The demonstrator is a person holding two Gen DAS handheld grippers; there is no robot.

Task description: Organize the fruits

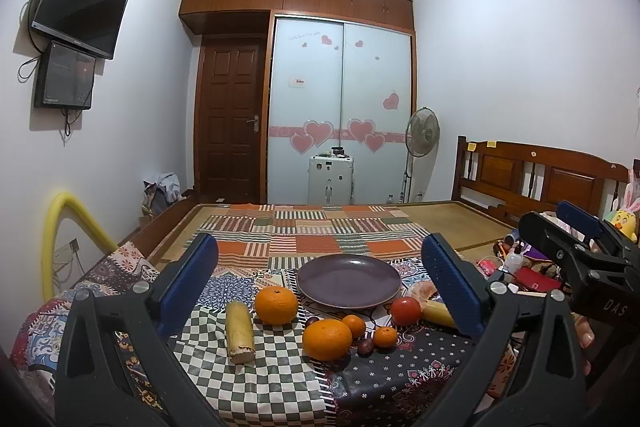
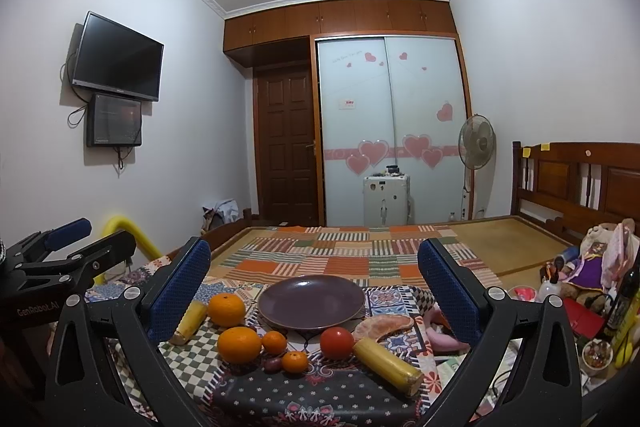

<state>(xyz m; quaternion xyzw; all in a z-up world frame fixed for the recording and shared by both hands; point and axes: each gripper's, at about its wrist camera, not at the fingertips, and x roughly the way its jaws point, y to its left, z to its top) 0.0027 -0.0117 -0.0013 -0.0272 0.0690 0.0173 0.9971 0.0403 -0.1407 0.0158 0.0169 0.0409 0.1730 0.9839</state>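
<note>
Both of my grippers hover above the near edge of the bed (image 1: pixel 352 223), facing the purple plate (image 1: pixel 348 281), which lies bare on the patchwork cloth and serves as landmark. My left gripper (image 1: pixel 320 279) has its fingers spread wide and holds nothing. My right gripper (image 2: pixel 314 283) is likewise wide and empty.

All fruit lies on the cloth, none on the plate. A large orange (image 1: pixel 276 305) sits just beside the plate's near-left rim. A second large orange (image 1: pixel 327 339) lies nearer to me than the plate. Two small mandarins (image 1: pixel 354 325) (image 1: pixel 385 337) rest between that orange and the tomato (image 1: pixel 405 311), which is near the plate's front-right rim. Small dark fruits (image 1: pixel 365 347) sit among them; their kind is too small to tell. One yellow cut stalk (image 1: pixel 239 331) lies left of the plate, another (image 2: pixel 386 363) to its front right. Peeled citrus segments (image 2: pixel 382 327) lie just right of the plate.

The step in hand, as I judge it, is the first pick. It is best done by taking an outlying piece first, so neighbours are not knocked. I should straddle a round fruit at its widest girth, close gently, since it may roll or bruise, then lower it onto the plate before releasing. Each gripper should take the fruit on its own side of the plate.
</note>
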